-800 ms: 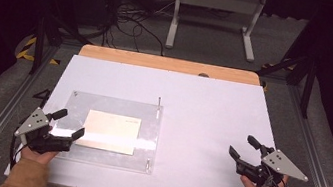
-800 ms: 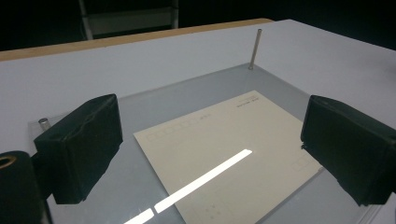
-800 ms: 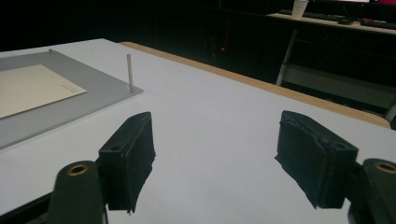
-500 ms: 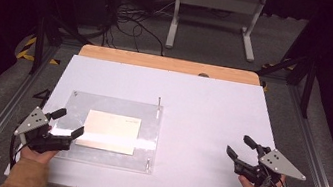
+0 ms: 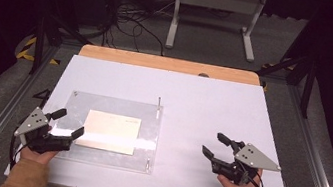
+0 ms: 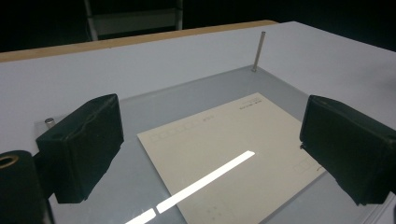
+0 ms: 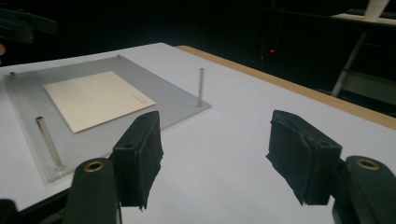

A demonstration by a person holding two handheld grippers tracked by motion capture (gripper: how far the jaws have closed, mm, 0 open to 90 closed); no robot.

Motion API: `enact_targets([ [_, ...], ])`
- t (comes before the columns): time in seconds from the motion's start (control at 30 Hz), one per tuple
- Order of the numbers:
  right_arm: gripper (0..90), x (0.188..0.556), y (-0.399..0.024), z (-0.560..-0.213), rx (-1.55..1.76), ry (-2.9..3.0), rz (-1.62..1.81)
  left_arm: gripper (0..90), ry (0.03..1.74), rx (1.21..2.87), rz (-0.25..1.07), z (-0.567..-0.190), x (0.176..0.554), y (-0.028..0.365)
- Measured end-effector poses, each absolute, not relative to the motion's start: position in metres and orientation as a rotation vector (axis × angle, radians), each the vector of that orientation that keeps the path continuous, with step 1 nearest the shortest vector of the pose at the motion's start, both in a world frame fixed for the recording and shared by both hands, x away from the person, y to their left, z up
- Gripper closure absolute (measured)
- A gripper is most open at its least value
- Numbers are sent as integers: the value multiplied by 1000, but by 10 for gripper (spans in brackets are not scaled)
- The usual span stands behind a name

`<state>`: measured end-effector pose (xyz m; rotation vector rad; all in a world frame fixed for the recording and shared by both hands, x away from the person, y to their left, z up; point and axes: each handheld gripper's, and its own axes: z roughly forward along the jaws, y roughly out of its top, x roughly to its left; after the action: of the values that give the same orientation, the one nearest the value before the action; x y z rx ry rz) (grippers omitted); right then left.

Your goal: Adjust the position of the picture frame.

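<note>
A dark workroom with cables and a white metal stand (image 5: 215, 10) on the floor surrounds a white counter (image 5: 203, 104) edged in wood at the top of the frame. Left of centre lies a clear acrylic plate (image 5: 116, 111) with thin metal pins (image 5: 158, 103) at its corners, apparently there to locate whatever is laid on it. A cream printed card (image 5: 110, 131) rests flat on the plate. At lower left, the left hand-held gripper (image 5: 64, 124) sits released, jaws spread either side of the card's near edge, seemingly poised to take it. At lower right, the right hand-held gripper (image 5: 215, 144) waits released over bare counter, well apart from the plate.
</note>
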<state>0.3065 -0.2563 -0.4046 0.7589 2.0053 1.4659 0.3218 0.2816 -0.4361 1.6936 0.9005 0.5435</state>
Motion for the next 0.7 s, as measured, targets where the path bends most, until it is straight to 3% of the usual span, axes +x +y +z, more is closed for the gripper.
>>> enact_targets([
  [0.33,386,312,-206,-404,651,2163,1507,68,907,1690,541,-436,322,284],
  [0.7,341,310,-165,-414,566,2270,1501,70,919,1688,538,-436,322,285],
])
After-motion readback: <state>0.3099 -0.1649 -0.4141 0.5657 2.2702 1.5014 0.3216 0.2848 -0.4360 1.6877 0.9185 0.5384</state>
